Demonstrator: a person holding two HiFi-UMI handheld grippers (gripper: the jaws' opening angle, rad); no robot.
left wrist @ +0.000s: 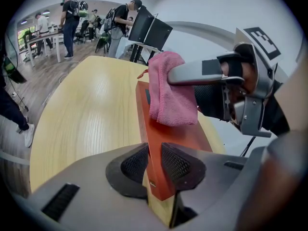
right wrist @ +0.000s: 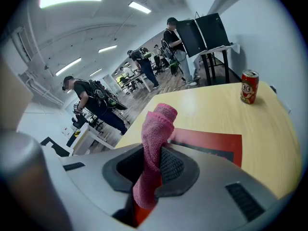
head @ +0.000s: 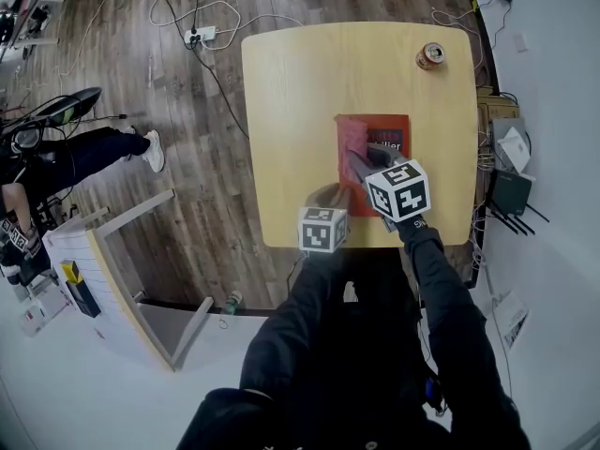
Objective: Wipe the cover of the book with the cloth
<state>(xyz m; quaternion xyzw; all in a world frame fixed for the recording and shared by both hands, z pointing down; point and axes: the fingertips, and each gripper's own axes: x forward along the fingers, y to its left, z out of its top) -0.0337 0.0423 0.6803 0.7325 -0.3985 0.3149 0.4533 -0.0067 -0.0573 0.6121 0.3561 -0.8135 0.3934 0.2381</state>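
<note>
We've got our left gripper (left wrist: pixel 155 166) clamped on the near edge of the red book (left wrist: pixel 174 137), which lies on the right half of the wooden table (head: pixel 300 82). Our right gripper (right wrist: pixel 153 165) pinches the pink cloth (right wrist: pixel 155 129), which rests on the cover's left side. A soda can (head: pixel 430 55) sits far right.

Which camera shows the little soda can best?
The right gripper view: the can stands upright on the table, side on, its red label plain. The head view shows only its small top from above. The left gripper view does not show it.
</note>
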